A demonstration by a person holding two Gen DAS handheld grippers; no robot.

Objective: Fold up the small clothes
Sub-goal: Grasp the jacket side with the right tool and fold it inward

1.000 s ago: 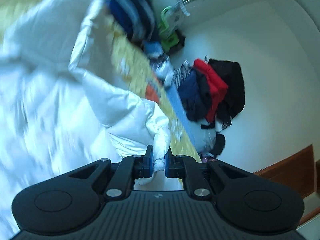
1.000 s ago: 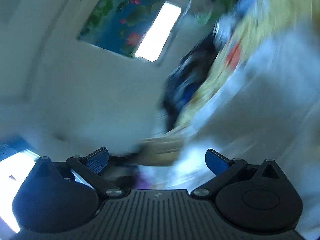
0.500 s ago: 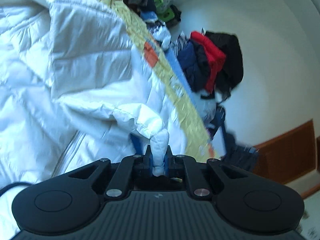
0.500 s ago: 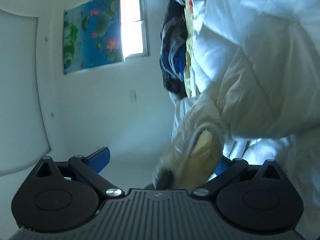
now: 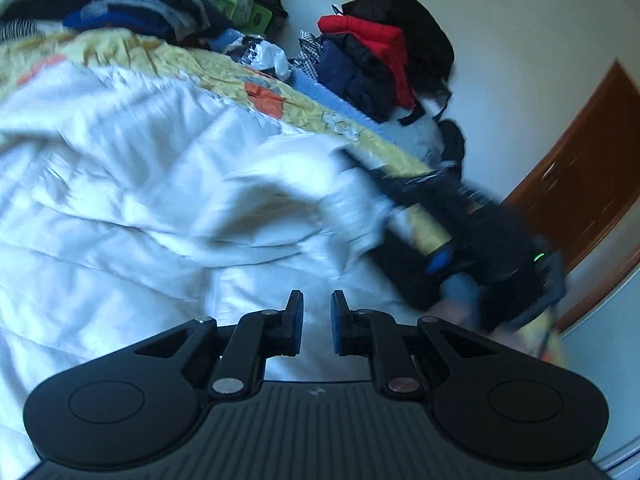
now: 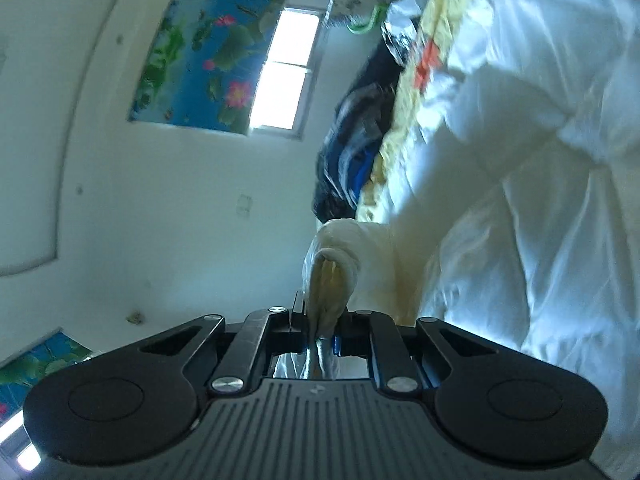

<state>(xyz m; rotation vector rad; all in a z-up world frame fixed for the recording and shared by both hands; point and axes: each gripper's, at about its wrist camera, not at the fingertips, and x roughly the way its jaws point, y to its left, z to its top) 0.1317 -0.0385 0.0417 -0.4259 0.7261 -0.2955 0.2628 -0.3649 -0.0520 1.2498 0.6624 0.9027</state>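
Left wrist view: left claw (image 5: 317, 300) released, pads a little apart, nothing between them; its jaws have just been opening. It hangs over the white padded jacket (image 5: 120, 200), which lies spread out and takes up most of the left and middle of the frame. Contact between claw and fabric cannot be told. Jacket rests on a bed with a yellow patterned cover (image 5: 192, 60); the cover shows along the jacket's far edge. Striped dark clothes (image 5: 136, 4) piled at the far end of the bed. A heap of red, navy and black garments (image 5: 380, 48) sits against the white wall past the bed's edge. Green hanger (image 5: 240, 4) near the top. Brown wooden door (image 5: 580, 168) at right. Right part of the frame is motion-blurred; a dark shape there is too smeared to read.

Right wrist view: right claw (image 6: 320, 320) clenched on the sleeve cuff (image 6: 332, 272) of the jacket; the jaws have just been closing, with the cuff pinched between the pads, its yellowish lining showing. Sleeve runs from the cuff up to the jacket body (image 6: 540, 160), filling the right side. Yellow cover (image 6: 404, 120) edges it, dark blue clothes (image 6: 352, 152) beside that. Lotus poster (image 6: 208, 60) and bright window (image 6: 284, 72) on the wall.
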